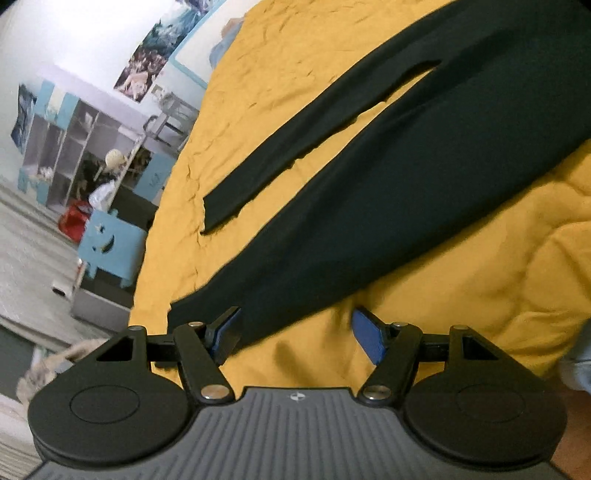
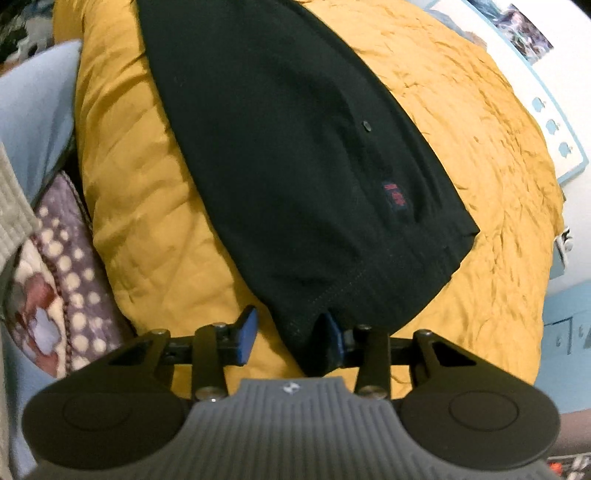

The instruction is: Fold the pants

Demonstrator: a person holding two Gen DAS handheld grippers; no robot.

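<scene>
Black pants [image 1: 369,206] lie spread on a yellow quilt [image 1: 461,280]. In the left wrist view both legs run away from me, the near leg's hem [image 1: 207,310] just ahead of my left gripper [image 1: 295,338]. That gripper is open, its left blue pad [image 1: 227,334] over the hem's edge, its right pad [image 1: 369,338] over bare quilt. In the right wrist view the pants' waist end [image 2: 295,166] with a small red label [image 2: 395,197] lies ahead. My right gripper [image 2: 290,334] is open, with the waistband corner [image 2: 314,343] between its pads.
The bed's left edge drops to a floor with blue furniture [image 1: 110,243] and shelves [image 1: 74,155]. A spotted blanket [image 2: 66,280] and a pale blue pillow [image 2: 33,110] lie left of the quilt. A white wall with pictures [image 2: 524,26] borders the far side.
</scene>
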